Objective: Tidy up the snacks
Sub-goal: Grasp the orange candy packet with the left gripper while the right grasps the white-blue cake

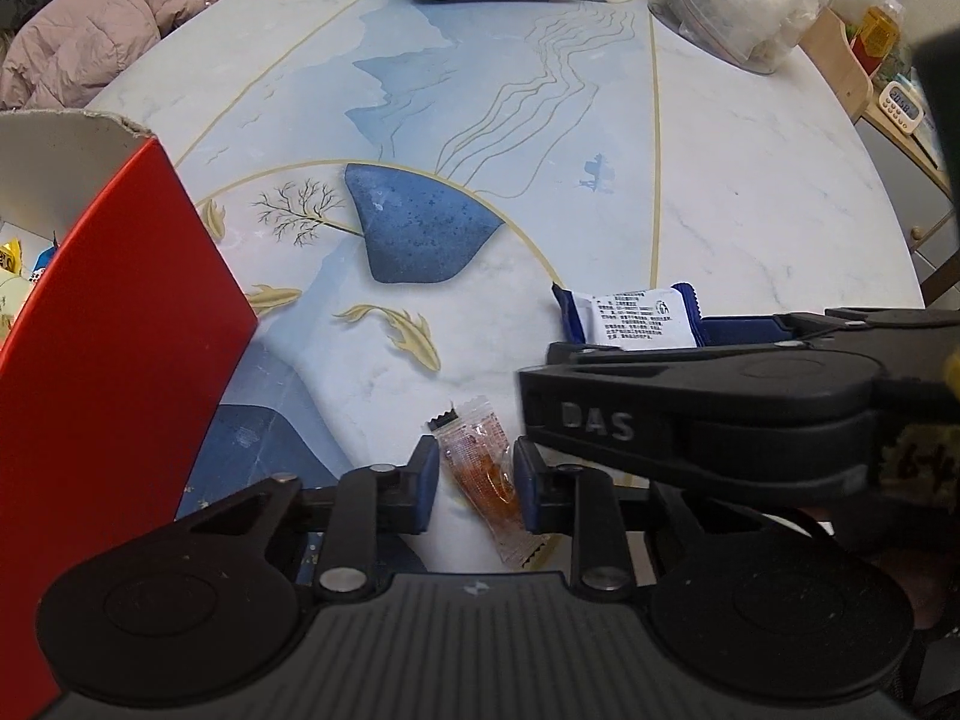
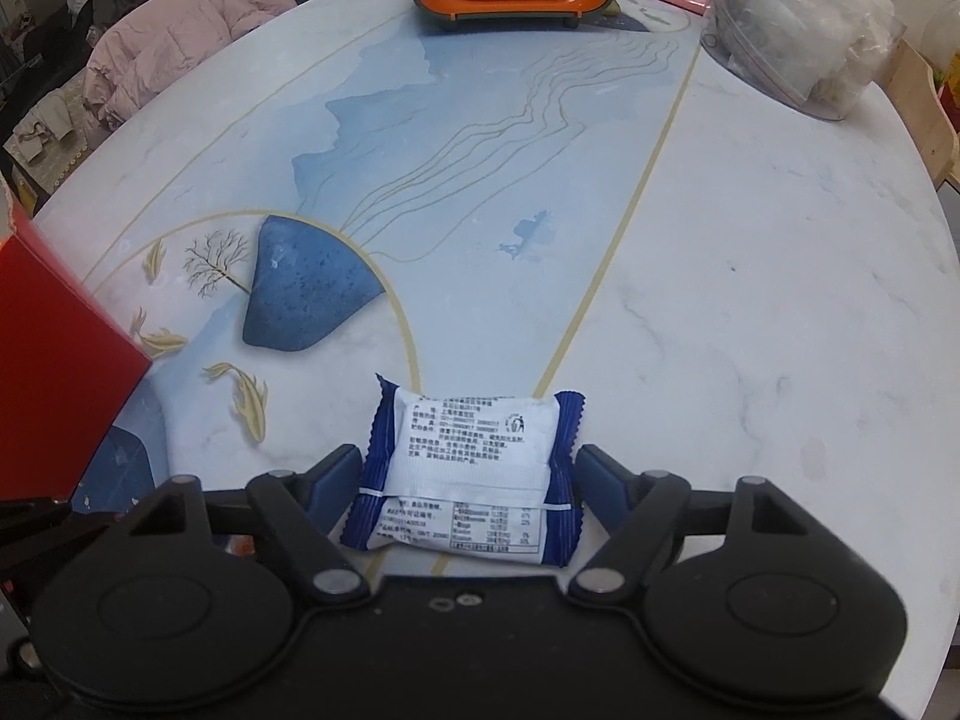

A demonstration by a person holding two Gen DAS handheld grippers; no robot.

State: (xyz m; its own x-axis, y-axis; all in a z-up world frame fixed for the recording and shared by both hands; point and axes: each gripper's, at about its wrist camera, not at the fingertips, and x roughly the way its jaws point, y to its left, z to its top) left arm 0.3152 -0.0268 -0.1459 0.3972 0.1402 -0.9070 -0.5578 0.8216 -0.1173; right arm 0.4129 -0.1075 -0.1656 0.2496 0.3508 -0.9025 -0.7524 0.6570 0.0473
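Marble-patterned, the white and blue table top point(image 2: 750, 300) carries both snacks. On it the left gripper point(image 1: 474, 483) has its blue pads clamped narrowly on a small clear sachet with orange filling point(image 1: 486, 477). Just to its right, the right gripper point(image 2: 468, 480) straddles a blue and white foil snack packet point(image 2: 468, 462) lying flat with its printed side up; its jaws stand fairly wide, pads close beside the packet's crimped ends. An open red cardboard box point(image 1: 102, 372) stands at the left, with wrapped snacks inside.

On the table point(image 2: 750, 276), the sachet point(image 1: 480, 474) lies left of the packet point(image 2: 474, 468), the box point(image 1: 114, 324) further left, the bag point(image 2: 792, 18) behind.
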